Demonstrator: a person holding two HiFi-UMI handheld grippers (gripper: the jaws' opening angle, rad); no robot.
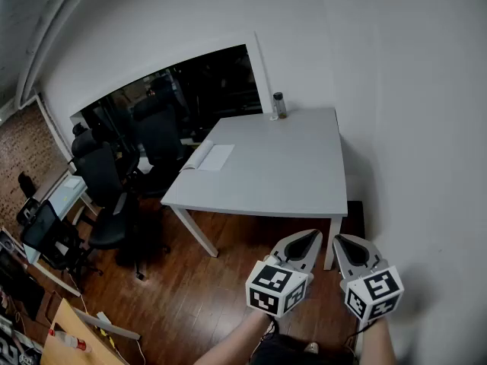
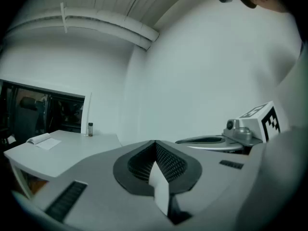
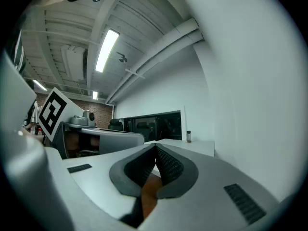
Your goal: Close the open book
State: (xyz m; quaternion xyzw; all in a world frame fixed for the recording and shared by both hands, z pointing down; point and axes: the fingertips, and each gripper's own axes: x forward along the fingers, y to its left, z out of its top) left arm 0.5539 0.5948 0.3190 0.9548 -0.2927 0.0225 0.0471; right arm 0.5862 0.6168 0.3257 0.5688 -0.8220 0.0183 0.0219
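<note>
We hold the left gripper point(image 1: 307, 238) and right gripper point(image 1: 343, 240) side by side, before the table point(image 1: 289, 173). On it, the book point(image 1: 210, 157) lies ahead-left, the bottle point(image 1: 279, 105) beyond. Chairs point(image 1: 97, 175) stand farther left.

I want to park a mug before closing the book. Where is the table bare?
Bare: the table from the open book at its left edge across to its right edge, nearer than the small bottle. Crowded: office chairs beyond the book's side.
</note>
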